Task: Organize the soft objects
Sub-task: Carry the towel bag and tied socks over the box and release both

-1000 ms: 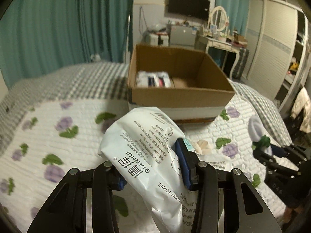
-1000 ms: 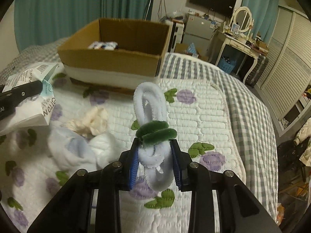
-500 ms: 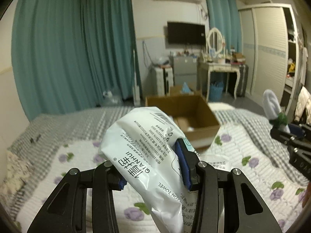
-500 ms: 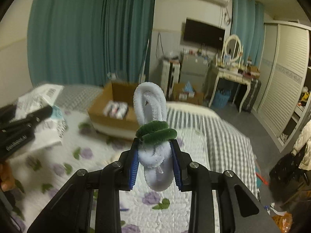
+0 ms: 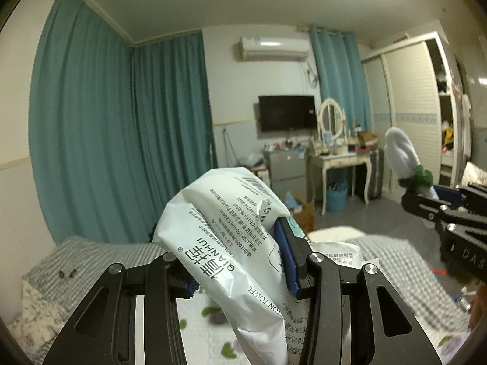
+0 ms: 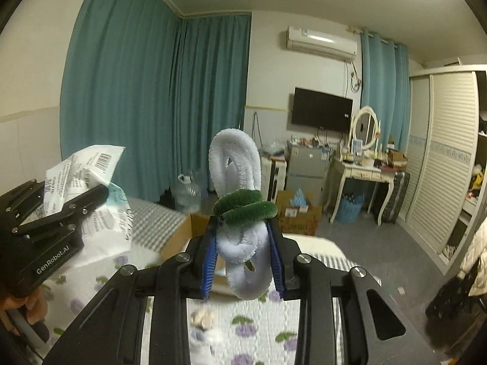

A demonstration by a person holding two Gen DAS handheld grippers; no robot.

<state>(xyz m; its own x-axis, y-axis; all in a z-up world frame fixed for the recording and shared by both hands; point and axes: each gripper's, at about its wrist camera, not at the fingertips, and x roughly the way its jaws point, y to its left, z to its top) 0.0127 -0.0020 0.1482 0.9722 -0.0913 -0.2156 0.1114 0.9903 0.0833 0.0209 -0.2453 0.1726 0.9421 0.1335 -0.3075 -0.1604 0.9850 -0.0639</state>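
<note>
My left gripper point(image 5: 240, 261) is shut on a white plastic pack of cotton towels point(image 5: 231, 243) and holds it high above the bed. It also shows at the left of the right wrist view point(image 6: 88, 191). My right gripper point(image 6: 243, 252) is shut on a fuzzy white looped toy with a green band point(image 6: 237, 182), also raised high. That toy shows at the right of the left wrist view point(image 5: 401, 155). The cardboard box point(image 6: 179, 237) is partly hidden behind the right gripper.
The quilted bed cover with purple flowers point(image 6: 243, 331) lies below, with a cream cloth point(image 6: 202, 318) and a white cloth point(image 6: 213, 339) on it. Teal curtains point(image 5: 121, 137), a dresser point(image 6: 359, 176) and a wardrobe point(image 6: 441, 158) stand beyond.
Both grippers have lifted and tilted upward with their loads. The view has swung from the bed and box to the far wall and ceiling.
</note>
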